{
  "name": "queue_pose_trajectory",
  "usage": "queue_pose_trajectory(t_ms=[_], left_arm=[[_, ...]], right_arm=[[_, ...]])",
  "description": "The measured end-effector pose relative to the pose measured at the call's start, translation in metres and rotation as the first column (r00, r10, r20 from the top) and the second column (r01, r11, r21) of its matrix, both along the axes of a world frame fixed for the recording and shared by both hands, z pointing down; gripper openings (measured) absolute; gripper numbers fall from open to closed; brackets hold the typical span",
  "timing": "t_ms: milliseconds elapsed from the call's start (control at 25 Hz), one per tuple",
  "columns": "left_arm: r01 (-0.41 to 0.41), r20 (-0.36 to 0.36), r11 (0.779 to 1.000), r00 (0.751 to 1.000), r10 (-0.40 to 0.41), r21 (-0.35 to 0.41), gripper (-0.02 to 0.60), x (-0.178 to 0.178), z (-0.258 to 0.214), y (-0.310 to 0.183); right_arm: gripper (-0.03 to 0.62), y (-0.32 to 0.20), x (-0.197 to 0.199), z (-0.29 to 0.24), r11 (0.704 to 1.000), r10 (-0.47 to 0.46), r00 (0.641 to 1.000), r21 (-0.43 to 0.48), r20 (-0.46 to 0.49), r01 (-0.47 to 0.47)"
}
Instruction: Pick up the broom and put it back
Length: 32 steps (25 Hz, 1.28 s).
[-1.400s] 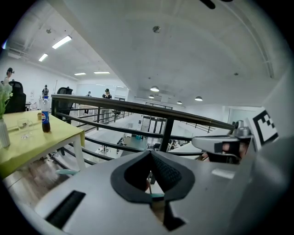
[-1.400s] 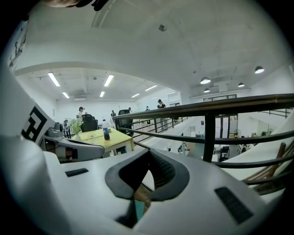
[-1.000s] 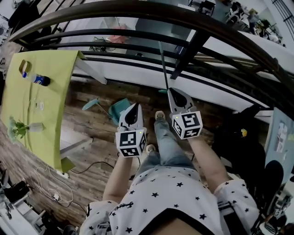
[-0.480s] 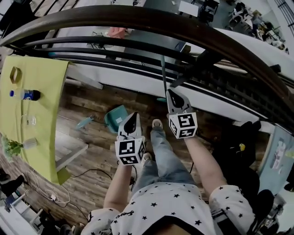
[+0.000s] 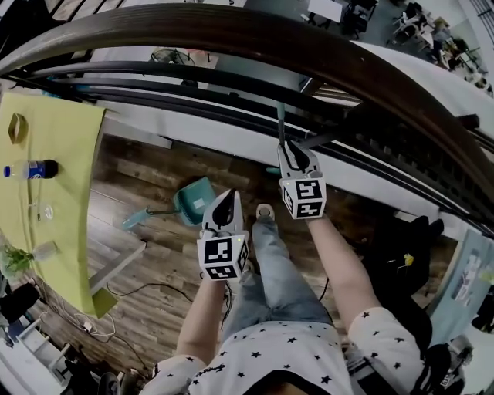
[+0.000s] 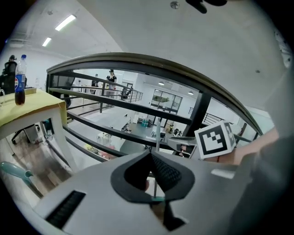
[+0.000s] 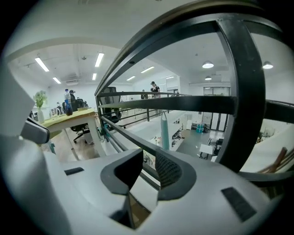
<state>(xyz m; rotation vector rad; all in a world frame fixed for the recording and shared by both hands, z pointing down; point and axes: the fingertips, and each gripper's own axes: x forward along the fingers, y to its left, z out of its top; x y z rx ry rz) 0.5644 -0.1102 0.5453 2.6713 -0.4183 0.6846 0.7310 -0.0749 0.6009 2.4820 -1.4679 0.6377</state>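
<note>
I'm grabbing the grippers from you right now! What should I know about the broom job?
Left gripper: fingers together, holding nothing.
Right gripper: fingers opening, nothing pressed between them. The broom handle stands just past their tips.
Things: the broom is upright at the railing. A teal dustpan lies on the floor off to the left.
Done: the broom looks put back by the railing.
Left to do: probably just draw the right gripper back gently and check that the broom doesn't tip.
</note>
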Motion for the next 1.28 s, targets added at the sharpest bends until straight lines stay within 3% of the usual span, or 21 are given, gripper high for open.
queue_pose_trajectory(t_ms=[280, 640, 1040, 1280], left_arm=[[0.011, 0.036, 1.0, 0.999, -0.01, -0.02, 0.011, 0.008, 0.023, -0.002], [-0.002, 0.055, 0.999, 0.998, 0.004, -0.04, 0.011, 0.02, 0.04, 0.001], [0.006, 0.056, 0.999, 0.998, -0.004, -0.045, 0.011, 0.027, 0.04, -0.001], [0.008, 0.056, 0.999, 0.998, -0.006, -0.042, 0.011, 0.024, 0.039, -0.002]], right_arm=[[0.132, -0.026, 0.032, 0.031, 0.998, -0.022, 0.999, -0.057, -0.046, 0.019], [0.16, -0.049, 0.062, 0.053, 0.997, -0.008, 0.999, -0.078, -0.052, 0.004], [0.147, -0.063, 0.078, 0.062, 0.995, 0.003, 0.999, -0.099, -0.041, -0.007], [0.081, -0.064, 0.079, 0.064, 0.992, -0.003, 0.999, -0.125, -0.036, -0.002]])
